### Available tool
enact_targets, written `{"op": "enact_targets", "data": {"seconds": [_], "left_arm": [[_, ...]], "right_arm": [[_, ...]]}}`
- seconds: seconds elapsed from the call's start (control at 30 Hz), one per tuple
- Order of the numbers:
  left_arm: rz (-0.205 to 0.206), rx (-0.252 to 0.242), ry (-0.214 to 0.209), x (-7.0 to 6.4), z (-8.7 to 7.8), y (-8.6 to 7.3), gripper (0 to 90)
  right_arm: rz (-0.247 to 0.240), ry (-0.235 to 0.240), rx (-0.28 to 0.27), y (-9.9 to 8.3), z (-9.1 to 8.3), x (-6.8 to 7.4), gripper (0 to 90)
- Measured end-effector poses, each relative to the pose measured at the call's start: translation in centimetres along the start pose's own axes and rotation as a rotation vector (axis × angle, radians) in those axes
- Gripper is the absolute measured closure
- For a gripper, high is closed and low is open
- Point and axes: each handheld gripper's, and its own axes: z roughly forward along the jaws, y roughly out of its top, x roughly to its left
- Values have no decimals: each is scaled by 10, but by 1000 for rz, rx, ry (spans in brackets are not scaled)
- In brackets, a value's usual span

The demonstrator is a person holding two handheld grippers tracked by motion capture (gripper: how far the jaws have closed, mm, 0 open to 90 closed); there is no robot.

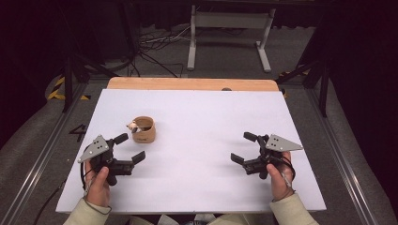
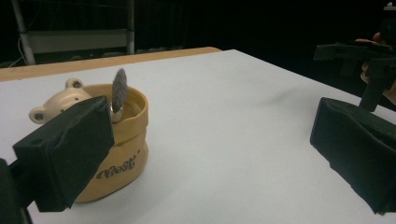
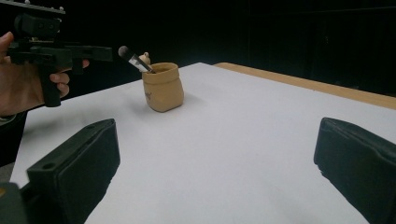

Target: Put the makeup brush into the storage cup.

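Tan pot point(image 1: 143, 130) with a brush point(image 2: 119, 88) leaning inside looks tippy. Left gripper point(image 1: 129, 148) spread wide just beside it, right gripper point(image 1: 243, 146) spread too, well apart. A clumsy nudge could topple it.

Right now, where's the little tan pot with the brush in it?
The tan pot stands on the left half of the white table in the high view, just beyond the open left gripper and far from the right gripper.
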Motion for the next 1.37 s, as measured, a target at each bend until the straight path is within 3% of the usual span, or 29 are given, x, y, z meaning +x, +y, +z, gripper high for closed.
{"op": "enact_targets", "data": {"seconds": [0.1, 0.23, 0.37, 0.5, 0.63, 0.7, 0.87, 1.07, 1.27, 1.37], "left_arm": [[23, -15, 2, -3, 2, -7, 4], [54, 8, 6, -6, 5, -17, 3], [32, 20, -15, -9, 8, -24, 4], [70, 27, -23, -13, 12, -30, 3], [60, 12, -17, -11, 13, -35, 3], [59, 28, -15, -12, 15, -39, 3], [104, 38, -23, -16, 16, -39, 1], [70, 23, -36, -13, 15, -40, 2], [69, 25, -38, -13, 15, -40, 2], [50, 33, -23, -13, 15, -39, 2]], "right_arm": [[4, 2, -2, -4, -1, 1, 7], [-2, 8, 25, -11, -1, 3, 8], [-2, 5, 21, -15, -3, 4, 8], [-7, 12, 13, -20, -3, 8, 8], [-15, 8, 17, -24, -4, 10, 8], [-15, 9, 15, -25, -5, 10, 7], [-23, 16, 21, -29, -5, 15, 7], [-41, 9, 31, -33, -5, 17, 7], [-39, 8, 40, -35, -4, 17, 7], [-38, 5, 39, -35, -4, 17, 7]]}}
